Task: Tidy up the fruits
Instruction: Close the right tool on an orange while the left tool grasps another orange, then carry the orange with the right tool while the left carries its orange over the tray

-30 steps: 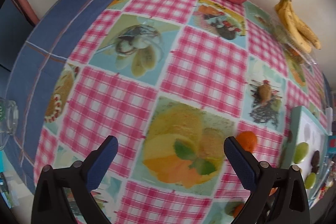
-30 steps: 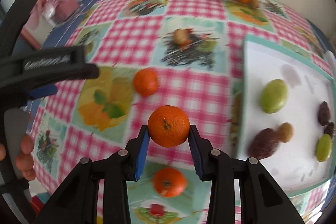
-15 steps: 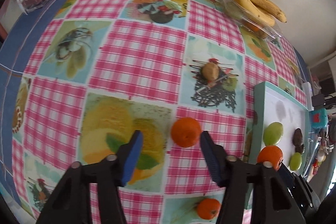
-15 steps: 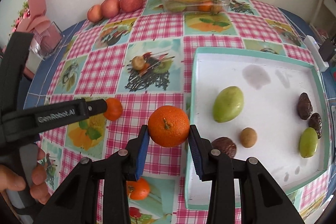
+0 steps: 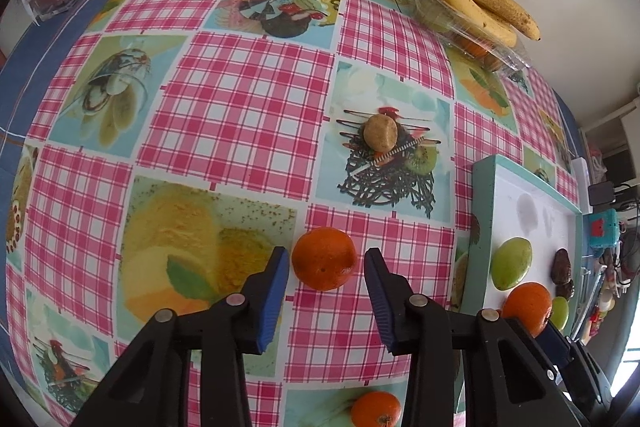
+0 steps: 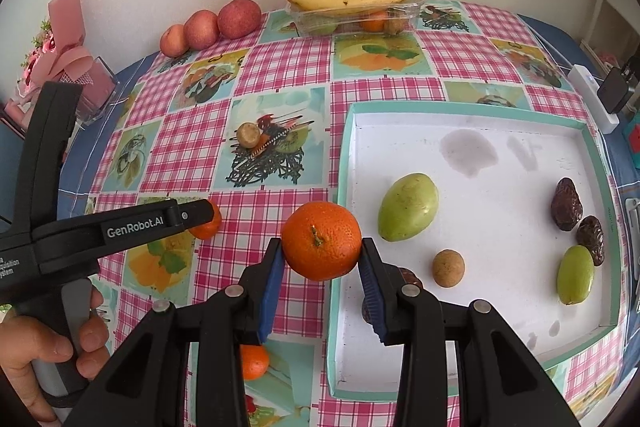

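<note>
Right gripper (image 6: 322, 263) clenched on a tangerine (image 6: 321, 240), held at centre frame over the near-left edge of the white tray (image 6: 480, 115). Left gripper (image 5: 326, 277) spread wide, fingers (image 5: 276, 275) flanking a second tangerine (image 5: 324, 258) resting on the counter (image 5: 240, 107), lower centre.

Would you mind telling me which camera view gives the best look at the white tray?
The right wrist view: the white tray shows with its whole teal rim and all the fruit lying in it. The left wrist view catches only a narrow, distorted part at the right edge, partly hidden by the right gripper.
</note>
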